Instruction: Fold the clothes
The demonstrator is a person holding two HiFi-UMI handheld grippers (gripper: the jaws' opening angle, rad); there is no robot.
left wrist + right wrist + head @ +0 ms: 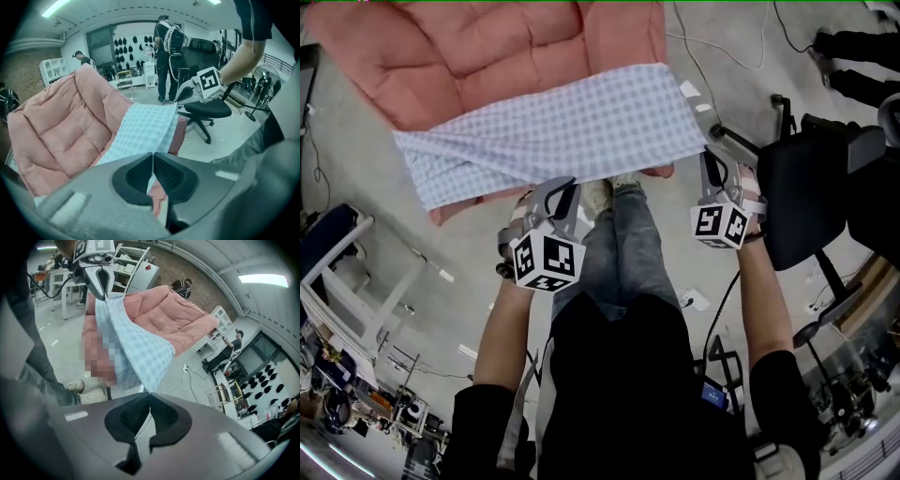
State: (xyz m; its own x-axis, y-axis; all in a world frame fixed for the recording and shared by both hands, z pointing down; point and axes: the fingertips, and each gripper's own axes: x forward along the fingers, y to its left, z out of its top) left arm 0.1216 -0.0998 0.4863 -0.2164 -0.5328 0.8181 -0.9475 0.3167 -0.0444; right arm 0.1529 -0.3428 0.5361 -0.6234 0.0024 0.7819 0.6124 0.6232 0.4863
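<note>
A light blue checked cloth (558, 131) hangs stretched across the front of a pink cushioned sofa (478, 47). My left gripper (551, 190) is shut on its near edge left of the middle, and my right gripper (710, 155) is shut on its near right corner. In the left gripper view the cloth (140, 131) runs out from between the closed jaws of the left gripper (152, 155), with the right gripper (178, 101) at its far corner. In the right gripper view the cloth (136, 348) comes to a point in the shut right gripper (150, 393), and the left gripper (104, 292) pinches its far end.
A black office chair (806, 187) stands close to my right arm. White shelving (342, 272) is at the left. Cables (722, 47) lie on the floor beyond the sofa. People (166, 47) stand in the background. My legs and shoes (614, 197) are between the grippers.
</note>
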